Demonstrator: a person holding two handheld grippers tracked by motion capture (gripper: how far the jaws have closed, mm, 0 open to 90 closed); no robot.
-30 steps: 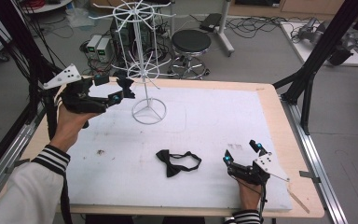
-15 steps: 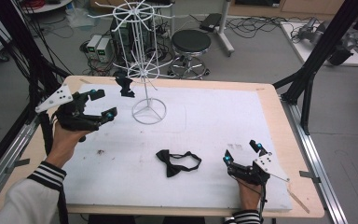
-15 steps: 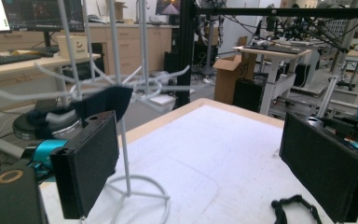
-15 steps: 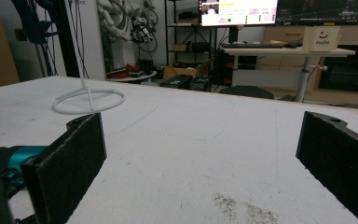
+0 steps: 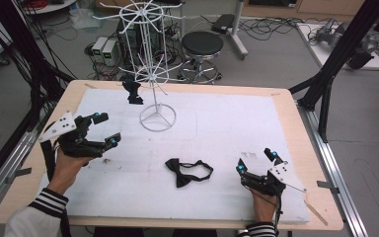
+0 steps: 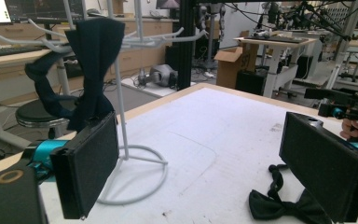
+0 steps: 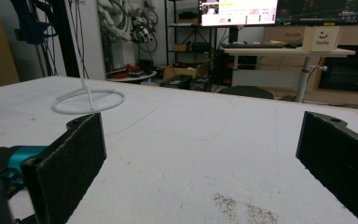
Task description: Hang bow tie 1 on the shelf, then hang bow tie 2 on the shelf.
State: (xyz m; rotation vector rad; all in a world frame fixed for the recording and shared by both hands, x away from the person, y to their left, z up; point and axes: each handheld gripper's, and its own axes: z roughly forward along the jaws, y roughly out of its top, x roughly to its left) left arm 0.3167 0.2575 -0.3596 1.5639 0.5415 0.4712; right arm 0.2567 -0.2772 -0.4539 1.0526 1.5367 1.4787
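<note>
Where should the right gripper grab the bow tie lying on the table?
At the centre knot of the bow tie, coming from above. It lies flat on the white mat, so the knot looks like the thickest part to pinch; the strap loop to its right is thin and limp. The right gripper sits open beside it.

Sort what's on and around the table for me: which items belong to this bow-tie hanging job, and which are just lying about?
Part of the job, by the look of it:
- white wire rack
- bow tie hanging on the rack
- bow tie lying on the table
- left gripper, open
- right gripper, open

Just lying about:
- black stool
- cardboard box
- monitor
</note>
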